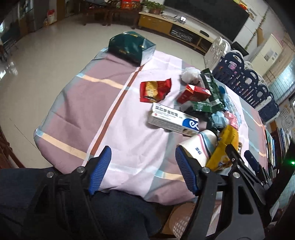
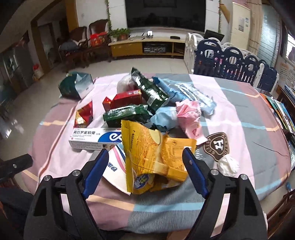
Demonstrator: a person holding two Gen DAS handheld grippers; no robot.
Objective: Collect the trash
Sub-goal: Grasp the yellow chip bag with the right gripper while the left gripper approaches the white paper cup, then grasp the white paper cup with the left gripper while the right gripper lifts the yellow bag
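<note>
Now right tongs (image 2: 145, 158) open around yellow wrapper (image 2: 156, 162); left tongs (image 1: 142, 157) open over tablecloth (image 1: 129, 144).

— Beyond the striped cloth (image 2: 239, 114) on the counter?
— Low yellow cabinet (image 2: 145, 47) under a dark screen (image 2: 165, 13), potted plant (image 2: 119, 34) beside, wooden chairs (image 2: 88, 35) left, blue-and-white playpen fence (image 2: 230, 62) right, books (image 2: 280, 112) alongside.
</note>
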